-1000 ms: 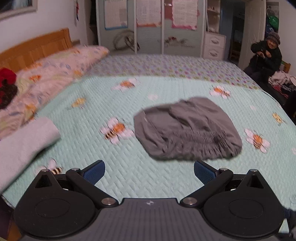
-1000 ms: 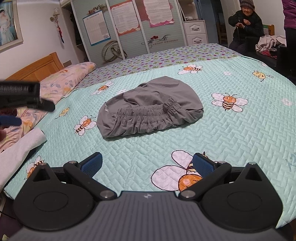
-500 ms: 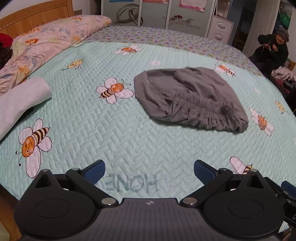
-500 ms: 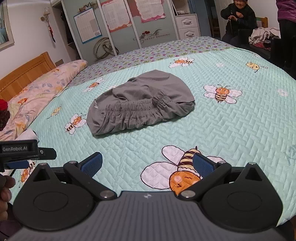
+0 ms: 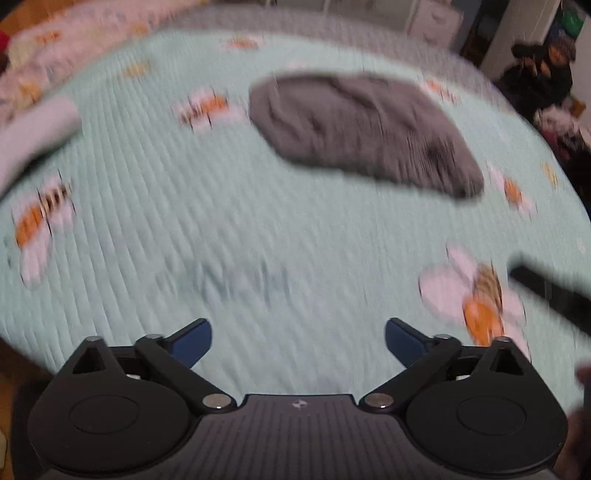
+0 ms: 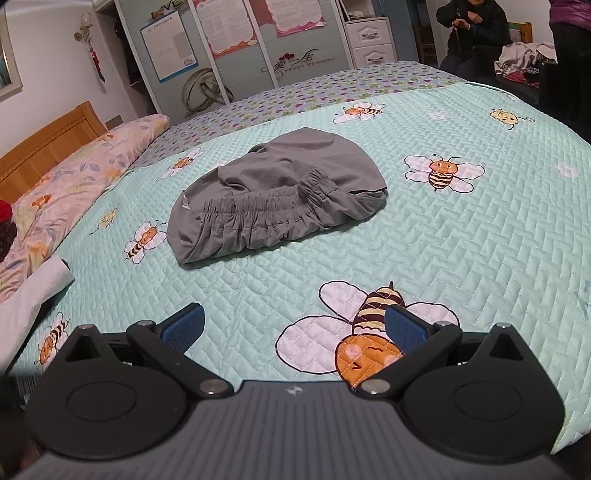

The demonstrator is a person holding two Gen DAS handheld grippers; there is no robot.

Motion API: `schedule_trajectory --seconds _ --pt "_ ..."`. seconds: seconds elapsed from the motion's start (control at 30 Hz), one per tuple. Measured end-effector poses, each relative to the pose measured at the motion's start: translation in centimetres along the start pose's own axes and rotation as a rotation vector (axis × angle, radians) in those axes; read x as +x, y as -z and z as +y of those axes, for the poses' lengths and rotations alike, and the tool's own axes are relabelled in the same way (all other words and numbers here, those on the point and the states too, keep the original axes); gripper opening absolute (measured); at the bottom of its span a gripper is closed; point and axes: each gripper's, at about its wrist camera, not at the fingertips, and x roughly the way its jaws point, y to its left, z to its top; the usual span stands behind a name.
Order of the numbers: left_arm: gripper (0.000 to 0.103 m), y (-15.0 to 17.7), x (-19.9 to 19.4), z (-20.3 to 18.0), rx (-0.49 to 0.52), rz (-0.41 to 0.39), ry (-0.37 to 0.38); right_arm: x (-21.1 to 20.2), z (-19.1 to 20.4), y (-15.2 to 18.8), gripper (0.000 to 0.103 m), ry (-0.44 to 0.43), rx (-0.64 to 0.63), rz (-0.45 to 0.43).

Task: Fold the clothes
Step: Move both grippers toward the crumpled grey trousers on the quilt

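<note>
A crumpled grey garment with an elastic waistband (image 6: 280, 199) lies in a heap on the mint bee-print quilt (image 6: 480, 240), near the middle of the bed. It also shows, blurred, in the left wrist view (image 5: 362, 129). My left gripper (image 5: 298, 341) is open and empty, above the quilt near the bed's front edge, well short of the garment. My right gripper (image 6: 293, 326) is open and empty, over a large bee print, also short of the garment. A dark part of the right gripper (image 5: 546, 291) shows at the right of the left wrist view.
A folded white cloth (image 6: 33, 295) lies at the left bed edge beside floral pillows (image 6: 81, 173) and a wooden headboard (image 6: 48, 140). Wardrobe doors (image 6: 258, 48) stand behind the bed. A seated person (image 6: 472, 29) and a clothes pile (image 6: 524, 59) are at the far right.
The left wrist view is now motion-blurred and the left gripper has tilted down and drawn back towards the bed's front edge. The right gripper moved slightly; the left gripper has left its view.
</note>
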Motion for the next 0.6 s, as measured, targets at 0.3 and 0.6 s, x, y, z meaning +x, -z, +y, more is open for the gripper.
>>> schedule_trajectory --seconds 0.3,0.6 --pt "0.102 4.4 -3.0 -1.0 0.026 0.108 0.206 -0.6 -1.1 -0.5 0.103 0.001 0.042 -0.033" --pt "0.098 2.5 -3.4 -1.6 0.09 0.006 -0.018 -1.2 -1.2 -0.5 0.103 -0.013 0.049 -0.046"
